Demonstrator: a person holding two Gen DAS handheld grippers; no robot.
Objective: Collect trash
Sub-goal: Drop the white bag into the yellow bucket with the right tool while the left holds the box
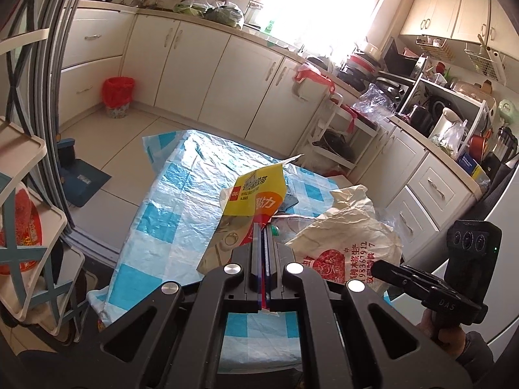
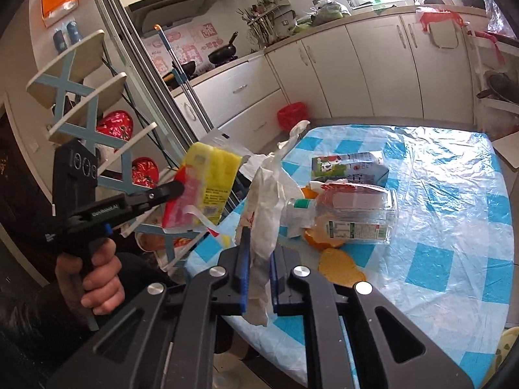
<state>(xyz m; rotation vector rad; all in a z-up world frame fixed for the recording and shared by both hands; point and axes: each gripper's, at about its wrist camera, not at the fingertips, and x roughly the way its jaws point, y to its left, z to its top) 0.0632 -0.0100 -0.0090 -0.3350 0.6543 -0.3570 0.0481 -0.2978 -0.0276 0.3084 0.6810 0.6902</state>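
Two claws, two jobs. At the left of the right wrist view, my left gripper [image 2: 181, 189] is pinched together on the flat yellow-and-red plastic wrapper [image 2: 202, 191], held up off the table edge so it hangs free, I judge ready to be bagged. At lower centre of the same view, my right gripper [image 2: 258, 259] is clamped on the neck of the crumpled white plastic bag [image 2: 266, 214], pulling it upright, presumably to keep its mouth reachable (I cannot see the opening itself). Further right, on the round table with its blue-and-white checked plastic cover [image 2: 454, 214], the remaining trash lies bunched together: a clear plastic bottle with a green cap [image 2: 340, 223] on its side, orange peel [image 2: 337, 264] just below it, and a white-and-blue milk carton [image 2: 350, 165] behind.
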